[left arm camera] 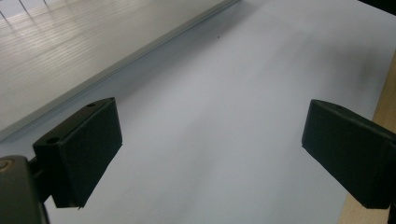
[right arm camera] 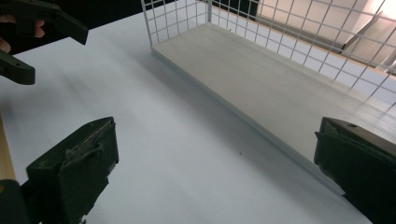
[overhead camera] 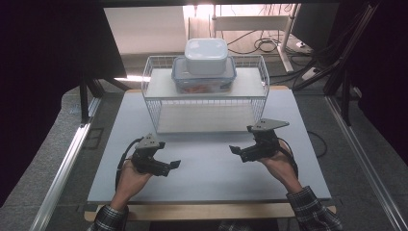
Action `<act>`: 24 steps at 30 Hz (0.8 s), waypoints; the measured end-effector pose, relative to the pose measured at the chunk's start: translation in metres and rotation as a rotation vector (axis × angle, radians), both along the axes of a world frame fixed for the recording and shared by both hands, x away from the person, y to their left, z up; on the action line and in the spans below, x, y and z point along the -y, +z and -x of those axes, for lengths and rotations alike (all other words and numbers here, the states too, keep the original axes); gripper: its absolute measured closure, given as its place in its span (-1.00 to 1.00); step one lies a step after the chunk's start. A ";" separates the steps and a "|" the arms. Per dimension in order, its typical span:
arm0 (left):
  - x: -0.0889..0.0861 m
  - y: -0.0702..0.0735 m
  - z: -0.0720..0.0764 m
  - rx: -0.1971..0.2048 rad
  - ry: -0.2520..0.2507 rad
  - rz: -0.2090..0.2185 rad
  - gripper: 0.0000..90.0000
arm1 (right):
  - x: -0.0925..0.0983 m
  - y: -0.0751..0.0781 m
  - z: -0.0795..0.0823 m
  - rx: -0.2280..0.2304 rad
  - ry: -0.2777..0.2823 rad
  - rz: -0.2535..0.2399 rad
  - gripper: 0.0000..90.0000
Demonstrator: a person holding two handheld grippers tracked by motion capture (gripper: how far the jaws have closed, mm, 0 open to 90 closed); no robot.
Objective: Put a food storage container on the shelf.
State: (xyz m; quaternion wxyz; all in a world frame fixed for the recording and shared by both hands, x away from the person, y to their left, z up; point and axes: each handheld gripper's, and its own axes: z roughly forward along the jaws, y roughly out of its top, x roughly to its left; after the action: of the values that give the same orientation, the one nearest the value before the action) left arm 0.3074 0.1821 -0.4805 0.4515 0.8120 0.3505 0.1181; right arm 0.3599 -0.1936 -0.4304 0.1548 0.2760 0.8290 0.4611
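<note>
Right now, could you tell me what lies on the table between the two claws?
Nothing: in the high view, the stretch of white table between the left claw and right claw is bare.

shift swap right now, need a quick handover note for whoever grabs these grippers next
Left gripper: open, empty, low over the white table.
Right gripper: open, empty, in front of the wire rack.
On the rack's top shelf, a white lidded container sits stacked on a blue-rimmed clear container. The lower shelf holds nothing.
Done: nothing shows as handled.
Left: likely reach for the stacked containers.
</note>
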 end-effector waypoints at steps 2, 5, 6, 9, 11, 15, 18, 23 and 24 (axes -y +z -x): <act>0.000 -0.003 0.001 -0.001 -0.002 -0.006 -0.89 | 0.002 -0.003 0.001 -0.001 -0.005 0.002 -1.00; 0.000 -0.005 0.002 -0.008 -0.001 -0.007 -0.88 | 0.004 -0.007 0.001 -0.007 -0.003 0.002 -1.00; 0.001 -0.006 0.002 -0.009 -0.002 -0.007 -0.88 | 0.004 -0.011 0.002 -0.009 -0.001 0.003 -1.00; 0.001 -0.009 0.003 -0.007 0.004 -0.005 -0.88 | 0.005 -0.015 0.003 -0.008 -0.001 0.012 -1.00; 0.002 -0.011 0.003 -0.005 0.003 -0.006 -0.88 | 0.006 -0.020 0.004 -0.012 -0.007 0.022 -1.00; 0.003 -0.016 0.002 -0.006 0.005 -0.004 -0.88 | 0.009 -0.028 0.004 -0.018 -0.016 0.022 -1.00; 0.004 -0.019 0.001 -0.006 0.002 -0.006 -0.88 | 0.010 -0.031 0.005 -0.025 -0.014 0.019 -1.00; 0.004 -0.021 0.002 0.000 0.006 -0.004 -0.88 | 0.012 -0.039 0.007 -0.031 -0.011 0.021 -1.00; 0.004 -0.023 0.003 0.001 0.009 -0.004 -0.88 | 0.013 -0.041 0.007 -0.030 -0.016 0.022 -1.00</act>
State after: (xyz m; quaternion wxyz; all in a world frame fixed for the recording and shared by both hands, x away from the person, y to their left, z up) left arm 0.3046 0.1780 -0.5031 0.4496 0.8113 0.3534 0.1213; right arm 0.3525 -0.2067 -0.4714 0.1491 0.2875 0.8340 0.4467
